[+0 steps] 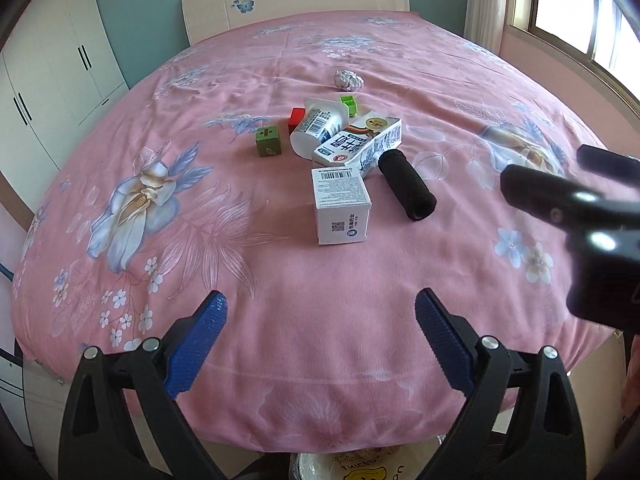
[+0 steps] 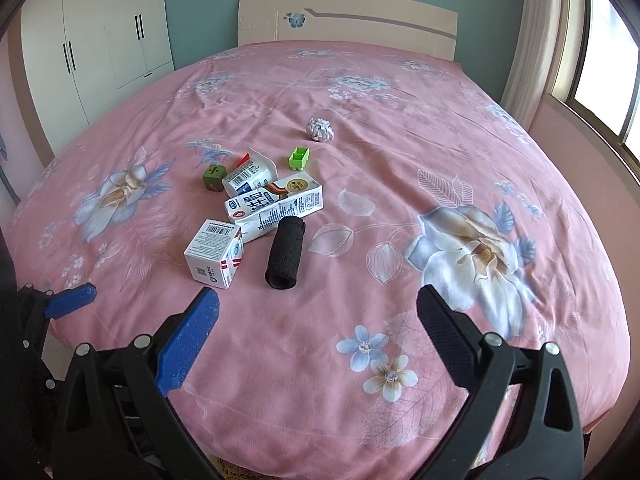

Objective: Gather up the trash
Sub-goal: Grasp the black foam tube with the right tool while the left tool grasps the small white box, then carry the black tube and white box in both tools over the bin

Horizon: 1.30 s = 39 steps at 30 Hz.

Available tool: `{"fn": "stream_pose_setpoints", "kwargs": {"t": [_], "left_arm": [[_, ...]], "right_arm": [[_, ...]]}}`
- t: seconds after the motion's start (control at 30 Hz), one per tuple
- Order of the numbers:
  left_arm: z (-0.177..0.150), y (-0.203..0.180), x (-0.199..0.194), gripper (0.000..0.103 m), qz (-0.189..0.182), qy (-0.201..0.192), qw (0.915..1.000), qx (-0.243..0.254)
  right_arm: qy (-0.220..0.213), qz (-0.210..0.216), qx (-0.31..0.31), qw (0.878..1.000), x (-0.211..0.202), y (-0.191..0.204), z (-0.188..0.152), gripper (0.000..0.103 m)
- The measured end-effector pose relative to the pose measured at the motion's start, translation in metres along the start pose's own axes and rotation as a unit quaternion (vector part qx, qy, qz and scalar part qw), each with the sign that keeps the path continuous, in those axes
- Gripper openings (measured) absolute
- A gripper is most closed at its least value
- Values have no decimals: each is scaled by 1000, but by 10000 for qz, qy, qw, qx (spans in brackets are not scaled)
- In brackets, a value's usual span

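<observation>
Right now both grippers hang empty over the near edge of the pink floral bedspread (image 2: 400, 168); left gripper (image 1: 320, 344) jaws wide, right gripper (image 2: 318, 340) jaws wide too; trash sits in a cluster at frame centre: white box (image 1: 342, 208) nearest, milk carton (image 1: 360, 146) touching it, tipped yogurt cup (image 1: 316, 126) behind, black roll (image 1: 407, 184) just right of carton; crumpled paper ball (image 1: 348, 80) apart, upper centre; green cube (image 1: 268, 142) at cluster's left.

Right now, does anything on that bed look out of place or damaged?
Yes. A heap of litter sits mid-bed: a milk carton lying crushed on its side, leaning on a tipped cup, beside a white box and a black roll. A crumpled paper ball lies apart, farther back.
</observation>
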<state>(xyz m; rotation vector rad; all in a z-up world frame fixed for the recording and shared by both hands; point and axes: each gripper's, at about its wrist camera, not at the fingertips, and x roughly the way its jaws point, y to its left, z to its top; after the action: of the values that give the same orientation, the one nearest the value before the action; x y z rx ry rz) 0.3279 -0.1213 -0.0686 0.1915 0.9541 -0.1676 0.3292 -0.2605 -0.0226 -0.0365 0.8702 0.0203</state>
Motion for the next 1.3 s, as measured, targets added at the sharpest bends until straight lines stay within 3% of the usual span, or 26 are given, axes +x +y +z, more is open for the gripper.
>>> {"fn": "stream_pose_setpoints", "kwargs": {"t": [0.33,0.43,0.47,0.53,0.6,0.67,0.73,0.8,1.07,1.3], "left_arm": [[35,-2,63,96,-91,15,9995,-299],[41,-2,78,87,-158,90,9990,-407],[43,-2,83,81,-201,119,9988,-421],[46,-1,94,76,-222,192,9985,-471],[47,0,103,67,-320,274,9977,-537],[46,3,112,48,-370,327,9969,-610],[46,5,117,45,-312,246,9971,-643],[46,5,118,45,-306,216,9975,-599],[46,6,102,45,-176,128,9986,-482],[47,16,54,45,-132,-165,9992,-352]], "right_arm": [[956,377,312,9942,119,-1,38,97],[1206,515,454,9903,146,1,42,95],[1278,557,478,9891,153,2,43,93],[1452,653,491,9860,166,5,42,77],[1596,759,527,9828,176,8,38,71],[1557,672,446,9845,180,11,37,62],[1515,660,456,9852,182,9,38,42],[1551,882,620,9820,183,3,39,34],[1436,886,472,9845,163,3,33,34],[1143,739,205,9905,109,5,31,34]]}}
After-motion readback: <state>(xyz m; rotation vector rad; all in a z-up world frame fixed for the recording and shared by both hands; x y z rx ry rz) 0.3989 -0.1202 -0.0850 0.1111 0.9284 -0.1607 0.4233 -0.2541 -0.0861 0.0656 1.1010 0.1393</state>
